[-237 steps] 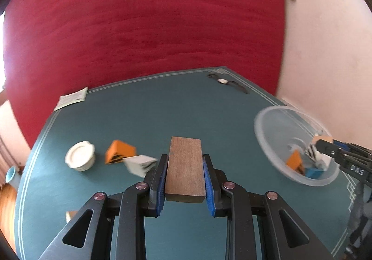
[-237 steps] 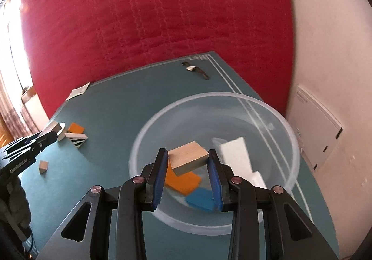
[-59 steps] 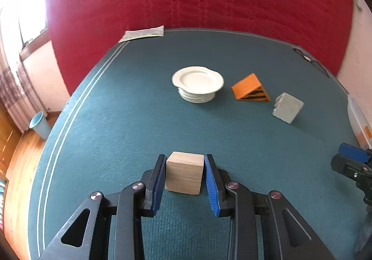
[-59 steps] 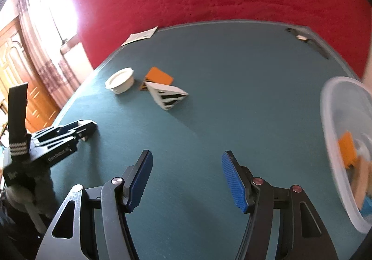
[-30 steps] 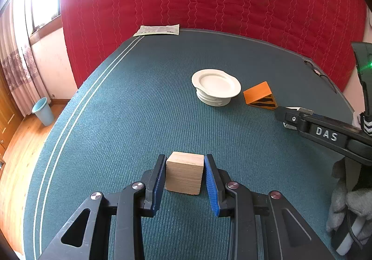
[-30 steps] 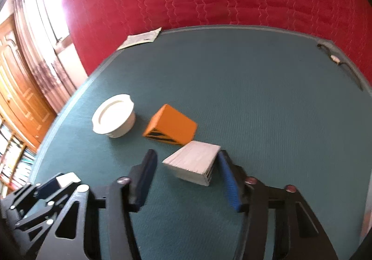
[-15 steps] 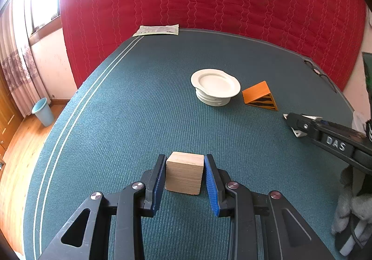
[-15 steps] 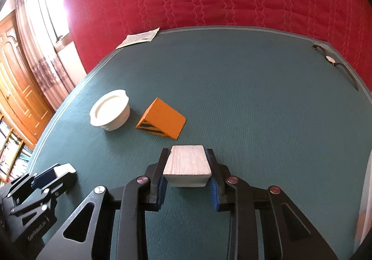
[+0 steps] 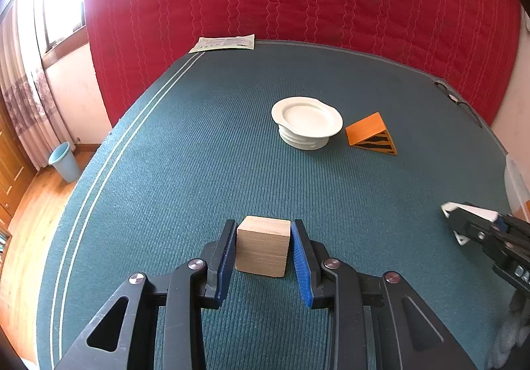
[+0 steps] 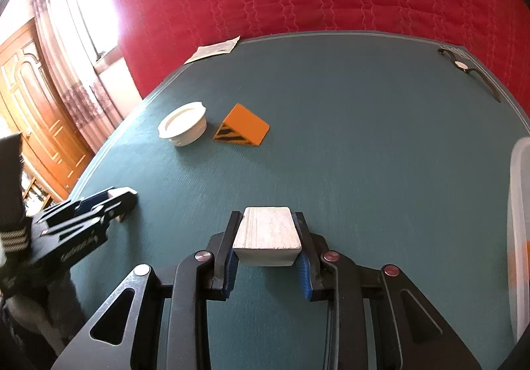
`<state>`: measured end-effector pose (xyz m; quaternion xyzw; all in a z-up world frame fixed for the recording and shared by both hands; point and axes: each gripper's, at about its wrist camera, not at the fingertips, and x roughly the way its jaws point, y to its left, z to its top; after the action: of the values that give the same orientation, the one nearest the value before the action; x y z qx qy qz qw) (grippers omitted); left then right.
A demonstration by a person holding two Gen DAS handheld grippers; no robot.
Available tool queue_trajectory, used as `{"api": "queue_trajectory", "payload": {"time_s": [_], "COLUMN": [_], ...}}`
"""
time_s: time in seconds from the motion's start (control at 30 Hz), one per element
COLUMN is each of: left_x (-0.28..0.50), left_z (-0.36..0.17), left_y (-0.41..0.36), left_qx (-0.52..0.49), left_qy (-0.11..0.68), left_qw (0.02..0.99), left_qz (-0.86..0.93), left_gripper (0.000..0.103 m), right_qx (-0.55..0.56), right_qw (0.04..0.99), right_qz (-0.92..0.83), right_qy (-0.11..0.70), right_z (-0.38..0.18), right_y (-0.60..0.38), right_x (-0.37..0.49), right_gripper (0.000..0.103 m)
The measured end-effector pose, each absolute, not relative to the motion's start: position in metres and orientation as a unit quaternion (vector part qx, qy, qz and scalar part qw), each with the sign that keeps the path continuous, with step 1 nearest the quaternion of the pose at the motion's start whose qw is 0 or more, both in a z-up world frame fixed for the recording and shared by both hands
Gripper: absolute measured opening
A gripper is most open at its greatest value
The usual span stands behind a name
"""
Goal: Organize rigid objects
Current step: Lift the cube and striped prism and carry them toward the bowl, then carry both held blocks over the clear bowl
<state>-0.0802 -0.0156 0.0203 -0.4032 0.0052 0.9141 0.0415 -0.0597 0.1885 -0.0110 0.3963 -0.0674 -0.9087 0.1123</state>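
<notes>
Right tool [image 10: 266,249] clamps whitish wedge block [image 10: 267,234], grained top, striped side.

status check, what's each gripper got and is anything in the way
Left gripper shut on wooden cube. Right gripper shut on white block. Orange wedge, white dish well clear.

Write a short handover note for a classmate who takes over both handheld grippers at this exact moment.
Left gripper: shut on a wooden cube.
Right gripper: shut on a white block, held above the green table.
On the table: an orange wedge beside a white dish, apart from it. The clear bowl sits at the right edge, with something orange inside.
Done: both pieces gripped.
Left: probably carry both to the bowl, then fetch the wedge, and perhaps the dish.
</notes>
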Motion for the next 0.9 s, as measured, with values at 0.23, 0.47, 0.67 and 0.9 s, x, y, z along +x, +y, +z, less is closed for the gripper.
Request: {"api": "queue_trajectory", "payload": {"time_s": [0.23, 0.47, 0.67, 0.9], "left_x": [-0.077, -0.07, -0.069, -0.062], "left_z": [0.022, 0.022, 0.021, 0.027], "left_y": [-0.009, -0.005, 0.008, 0.032], "left_qx": [-0.404, -0.406, -0.41, -0.406], "left_qy": [0.016, 0.018, 0.018, 0.025], "left_qw": [0.027, 0.022, 0.03, 0.052], "left_qz": [0.914, 0.914, 0.911, 0.912], "left_gripper": [0.034, 0.034, 0.034, 0.034], "right_qx": [0.39, 0.382, 0.366, 0.342], "right_qw": [0.117, 0.103, 0.066, 0.015], "right_qz": [-0.91, -0.915, -0.924, -0.933], "right_qy": [-0.076, -0.081, -0.093, -0.111], "right_z": [-0.007, 0.0, 0.013, 0.026], "right_y": [0.2, 0.225, 0.264, 0.313], "right_x": [-0.039, -0.023, -0.007, 0.017], "right_gripper": [0.03, 0.031, 0.031, 0.03]}}
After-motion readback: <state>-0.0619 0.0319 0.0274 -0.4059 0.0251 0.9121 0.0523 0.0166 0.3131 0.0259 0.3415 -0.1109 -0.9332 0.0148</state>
